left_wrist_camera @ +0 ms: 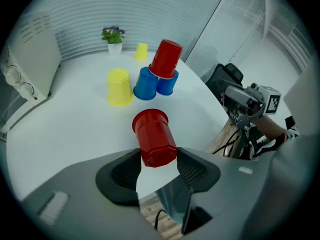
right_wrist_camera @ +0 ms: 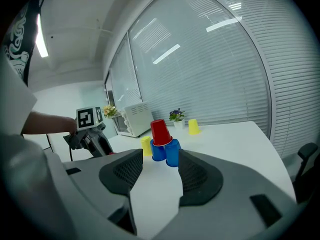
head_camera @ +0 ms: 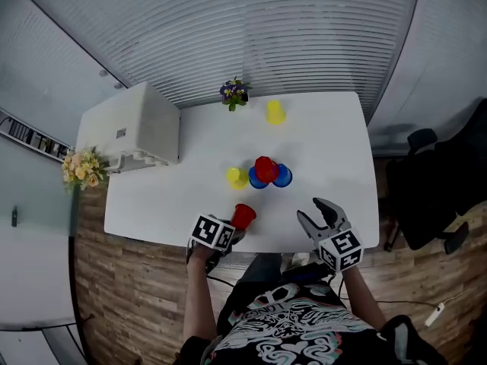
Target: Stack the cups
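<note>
Six cups show on the white table [head_camera: 327,135]. A red cup [head_camera: 265,169] sits upside down atop two blue cups [head_camera: 282,176] near the centre, and a yellow cup [head_camera: 235,177] stands just beside that pair at its 9 o'clock. A second yellow cup [head_camera: 275,112] stands well apart at 12 o'clock, next to a small potted plant [head_camera: 234,93]. Another red cup [left_wrist_camera: 154,136] is at 7 o'clock, by the near edge. In the head view the left gripper [left_wrist_camera: 157,160] meets that cup, but how its jaws stand cannot be made out there. Only the left gripper view shows both pads clamped on the cup's sides, with the cup tilted and pointing toward the cluster. That view also catches the right gripper [right_wrist_camera: 161,171] at its 3 o'clock. The right gripper sits at 5 o'clock of the cluster. Its own view shows the jaws standing wide with nothing between them, the stack well beyond and a white appliance [right_wrist_camera: 136,116] at 10 o'clock.
</note>
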`<action>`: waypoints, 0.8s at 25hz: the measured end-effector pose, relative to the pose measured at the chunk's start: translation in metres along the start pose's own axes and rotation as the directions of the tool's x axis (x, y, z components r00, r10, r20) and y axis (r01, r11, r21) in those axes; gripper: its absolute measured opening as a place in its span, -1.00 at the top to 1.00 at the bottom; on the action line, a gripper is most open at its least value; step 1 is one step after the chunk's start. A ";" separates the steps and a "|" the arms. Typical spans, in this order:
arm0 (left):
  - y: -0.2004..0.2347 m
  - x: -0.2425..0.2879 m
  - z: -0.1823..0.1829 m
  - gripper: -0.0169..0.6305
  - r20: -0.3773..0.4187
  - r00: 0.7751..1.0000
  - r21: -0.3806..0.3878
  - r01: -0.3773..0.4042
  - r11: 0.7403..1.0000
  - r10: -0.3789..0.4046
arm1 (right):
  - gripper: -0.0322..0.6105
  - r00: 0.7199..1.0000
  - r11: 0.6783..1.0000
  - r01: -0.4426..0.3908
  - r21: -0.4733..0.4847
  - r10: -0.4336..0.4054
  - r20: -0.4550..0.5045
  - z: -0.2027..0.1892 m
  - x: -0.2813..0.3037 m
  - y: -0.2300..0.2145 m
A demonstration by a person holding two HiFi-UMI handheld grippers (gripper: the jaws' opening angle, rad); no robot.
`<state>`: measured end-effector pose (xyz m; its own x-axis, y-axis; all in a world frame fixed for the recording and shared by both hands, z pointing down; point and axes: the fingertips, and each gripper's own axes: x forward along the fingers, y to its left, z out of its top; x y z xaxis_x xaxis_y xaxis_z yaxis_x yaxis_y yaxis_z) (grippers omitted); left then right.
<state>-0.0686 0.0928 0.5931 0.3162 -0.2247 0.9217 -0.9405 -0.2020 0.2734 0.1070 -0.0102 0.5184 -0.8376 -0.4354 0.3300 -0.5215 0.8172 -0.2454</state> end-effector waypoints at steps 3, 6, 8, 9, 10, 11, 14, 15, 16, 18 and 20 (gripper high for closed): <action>0.002 0.004 -0.005 0.25 -0.116 0.993 0.005 0.001 1.000 0.000 | 0.20 1.000 1.000 0.001 0.013 -0.001 -0.005 -0.003 -0.003 -0.001; 0.004 0.005 -0.005 0.25 -0.192 0.981 -0.012 0.020 1.000 -0.022 | 0.20 1.000 1.000 0.004 0.013 -0.004 -0.008 -0.003 -0.004 -0.002; 0.005 0.005 -0.003 0.25 -0.235 0.971 -0.019 0.038 0.999 -0.041 | 0.20 1.000 1.000 0.006 0.015 -0.005 -0.011 -0.003 -0.004 -0.005; 0.005 0.006 -0.002 0.25 -0.254 0.966 -0.023 0.048 0.999 -0.052 | 0.20 1.000 1.000 0.006 0.017 -0.006 -0.012 -0.003 -0.004 -0.006; 0.004 0.005 -0.002 0.25 -0.275 0.959 -0.028 0.058 0.998 -0.063 | 0.20 1.000 1.000 0.008 0.019 -0.007 -0.013 -0.002 -0.004 -0.008; 0.003 0.005 -0.002 0.25 -0.297 0.952 -0.033 0.066 0.997 -0.073 | 0.21 1.000 1.000 0.009 0.019 -0.009 -0.013 -0.002 -0.004 -0.009; 0.001 0.001 -0.005 0.26 -0.369 0.926 -0.027 0.076 0.997 -0.080 | 0.20 1.000 1.000 0.012 0.019 -0.012 -0.013 0.001 -0.001 -0.014; 0.001 0.000 -0.006 0.26 -0.389 0.918 -0.023 0.078 0.997 -0.081 | 0.21 1.000 1.000 0.013 0.021 -0.013 -0.012 0.002 0.001 -0.015; 0.001 0.000 -0.008 0.26 -0.408 0.909 -0.022 0.082 0.996 -0.083 | 0.21 1.000 1.000 0.013 0.023 -0.013 -0.011 0.003 0.002 -0.015; 0.003 0.000 -0.012 0.25 -0.447 0.891 -0.019 0.086 0.996 -0.085 | 0.20 1.000 1.000 0.011 0.029 -0.011 -0.008 0.004 0.006 -0.015; 0.004 0.000 -0.015 0.25 -0.476 0.875 -0.012 0.090 0.996 -0.084 | 0.21 1.000 0.999 0.011 0.035 -0.011 -0.001 0.006 0.010 -0.015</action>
<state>-0.0743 0.1058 0.5982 0.2965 0.2744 0.9148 -0.9097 -0.2103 0.3580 0.1054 -0.0289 0.5202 -0.8317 -0.4436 0.3338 -0.5359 0.7987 -0.2738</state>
